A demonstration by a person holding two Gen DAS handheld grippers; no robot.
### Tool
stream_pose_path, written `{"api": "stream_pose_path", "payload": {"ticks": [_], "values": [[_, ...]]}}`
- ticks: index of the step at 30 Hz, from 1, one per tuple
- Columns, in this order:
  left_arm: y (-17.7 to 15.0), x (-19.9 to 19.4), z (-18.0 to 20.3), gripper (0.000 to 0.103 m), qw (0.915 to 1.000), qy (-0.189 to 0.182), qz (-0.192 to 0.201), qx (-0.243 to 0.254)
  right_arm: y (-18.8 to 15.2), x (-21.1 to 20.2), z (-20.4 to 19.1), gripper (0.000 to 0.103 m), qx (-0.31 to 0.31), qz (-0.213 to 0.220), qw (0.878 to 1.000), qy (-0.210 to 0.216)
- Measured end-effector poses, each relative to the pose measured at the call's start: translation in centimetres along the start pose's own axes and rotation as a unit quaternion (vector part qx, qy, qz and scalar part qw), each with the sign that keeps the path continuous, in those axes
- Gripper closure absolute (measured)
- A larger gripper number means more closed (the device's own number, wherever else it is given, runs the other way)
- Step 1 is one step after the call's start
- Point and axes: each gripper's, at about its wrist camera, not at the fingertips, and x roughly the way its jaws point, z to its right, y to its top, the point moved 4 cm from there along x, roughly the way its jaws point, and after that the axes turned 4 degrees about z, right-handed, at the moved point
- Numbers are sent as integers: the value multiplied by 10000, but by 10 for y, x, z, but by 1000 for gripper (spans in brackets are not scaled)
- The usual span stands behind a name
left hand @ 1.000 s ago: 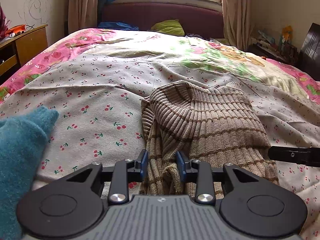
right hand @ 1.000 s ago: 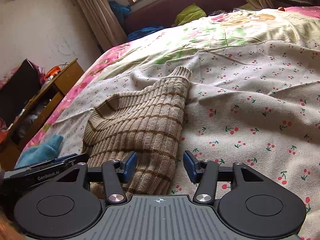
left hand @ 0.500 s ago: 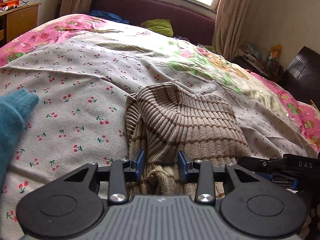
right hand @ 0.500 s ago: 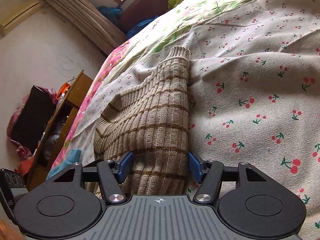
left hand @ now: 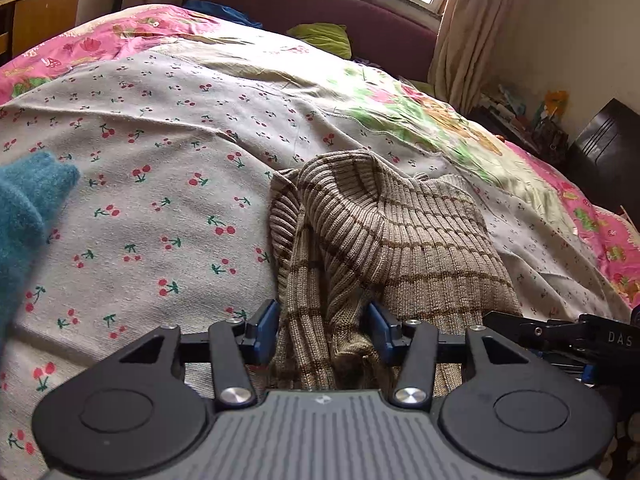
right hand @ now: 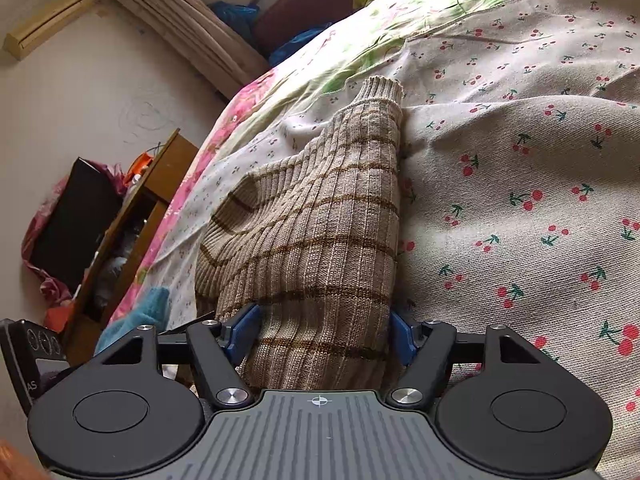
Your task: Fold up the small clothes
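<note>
A beige ribbed sweater (left hand: 400, 232) with thin brown stripes lies bunched on the cherry-print bedspread (left hand: 160, 184). My left gripper (left hand: 324, 330) is low over its near left edge. Its jaws are opening, and loose folds lie between the blue pads without being pinched. In the right wrist view the sweater (right hand: 320, 220) stretches away, with one cuff pointing at the far end. My right gripper (right hand: 324, 334) straddles the near end. Its jaws are opening too, and the knit fills the gap between them. The right gripper (left hand: 560, 332) shows at the left view's right edge.
A teal knitted garment (left hand: 24, 208) lies on the bed to the left of the sweater. A wooden bedside cabinet (right hand: 152, 200) stands beside the bed. A green pillow (left hand: 324, 38) rests by the dark red headboard (left hand: 320, 4). Clutter lines the right wall.
Both grippers have sunk closer to the sweater and rolled a little. Both pairs of jaws stand wider than before. The sweater now spans the whole gap of the right gripper.
</note>
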Motion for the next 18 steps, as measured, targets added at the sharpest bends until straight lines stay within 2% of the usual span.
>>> {"api": "stream_pose_path", "payload": {"ticks": [3,8,13,15,16,17,18], "values": [[-2,2,-1,41,10000,-26,-80,54,0,-4,4,36,48,-46,9999,97],[2,-1,-10,41,9989,-274,-53,-390,0,1,3,34,-19,-117,9999,92],[-4,16,0,34,9996,-44,-287,33,-1,14,-1,34,14,-160,9999,1],[-2,19,2,33,9995,29,-303,60,-1,16,-3,40,44,-181,9998,-110],[-2,18,2,37,9995,18,-299,-36,-1,16,-4,49,50,-205,9996,-201],[-3,16,1,46,9994,-42,-308,-157,0,15,-6,58,83,-236,9994,-235],[-5,13,1,48,9992,-92,-319,-235,0,12,-6,62,156,-259,9993,-210]]}}
